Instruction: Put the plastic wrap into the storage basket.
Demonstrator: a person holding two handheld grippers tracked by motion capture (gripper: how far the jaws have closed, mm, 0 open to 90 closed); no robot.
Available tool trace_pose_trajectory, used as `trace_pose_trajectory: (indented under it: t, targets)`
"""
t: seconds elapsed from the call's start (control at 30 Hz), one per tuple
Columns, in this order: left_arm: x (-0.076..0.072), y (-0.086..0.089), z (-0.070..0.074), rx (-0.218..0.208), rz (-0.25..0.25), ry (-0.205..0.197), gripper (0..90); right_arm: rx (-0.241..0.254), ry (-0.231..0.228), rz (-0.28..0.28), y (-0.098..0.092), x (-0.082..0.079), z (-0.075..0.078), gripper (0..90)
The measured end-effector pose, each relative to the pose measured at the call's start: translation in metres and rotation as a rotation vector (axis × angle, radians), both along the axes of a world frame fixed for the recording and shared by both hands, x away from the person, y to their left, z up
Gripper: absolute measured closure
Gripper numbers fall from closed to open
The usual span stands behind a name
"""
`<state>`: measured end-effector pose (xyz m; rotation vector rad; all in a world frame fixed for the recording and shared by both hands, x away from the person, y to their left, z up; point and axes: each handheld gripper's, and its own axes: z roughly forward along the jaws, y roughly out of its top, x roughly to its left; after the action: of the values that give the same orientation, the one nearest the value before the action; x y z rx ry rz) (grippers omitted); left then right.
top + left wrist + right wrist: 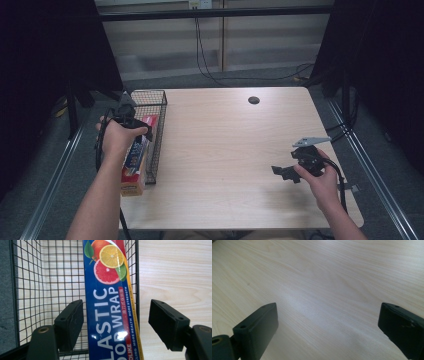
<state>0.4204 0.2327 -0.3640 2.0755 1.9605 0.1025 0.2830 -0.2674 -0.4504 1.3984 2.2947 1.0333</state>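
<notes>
Plastic wrap box (110,302) already lying in wire basket (37,290); left claw (116,320) half open, pads clear, releasing; right claw (327,332) wide open, empty, over tabletop (324,277).

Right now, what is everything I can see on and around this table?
plastic wrap box: one, blue with citrus fruit print, lying in the basket
wire basket: one, black, table's left edge
table: one, pale wood, centre
round hole: one, dark, far side of the tabletop
cables: several, black, floor behind the table
left gripper: one, black, jaws apart around the box
right gripper: one, black, open over bare tabletop
</notes>
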Motion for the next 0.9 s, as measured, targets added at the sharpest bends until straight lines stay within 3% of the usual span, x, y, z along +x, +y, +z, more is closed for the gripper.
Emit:
trace_pose_trajectory:
  t: [0.23,0.53,0.9]
  targets:
    - [-0.004,0.002,0.012,-0.014,-0.026,-0.025,22.3,-0.001,0.0,0.011,0.002,0.001,0.0,2.8]
    - [-0.008,-0.007,0.02,-0.052,-0.035,-0.048,16.2,-0.003,-0.003,0.017,0.004,0.002,0.0,2.8]
    - [-0.014,-0.022,0.028,-0.077,-0.104,-0.091,12.0,0.0,-0.002,0.022,0.004,0.003,0.0,2.8]
